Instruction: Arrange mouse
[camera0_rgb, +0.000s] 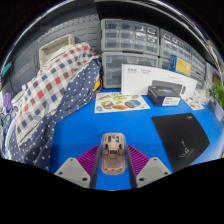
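A beige-pink mouse (113, 155) sits between my two fingers, its front end pointing away from me over the blue table (80, 128). My gripper (113, 149) is shut on the mouse, with the purple pads (89, 157) pressing its left and right sides. A black mouse mat (186, 140) lies on the table ahead and to the right of the fingers. I cannot tell whether the mouse rests on the table or hangs just above it.
A person in a plaid shirt (55, 90) leans over the table just left of the fingers. Beyond the mouse lie a printed card (121, 101), a black box (165, 96) and a white box (140, 72). Grey drawer cabinets (130, 38) line the back.
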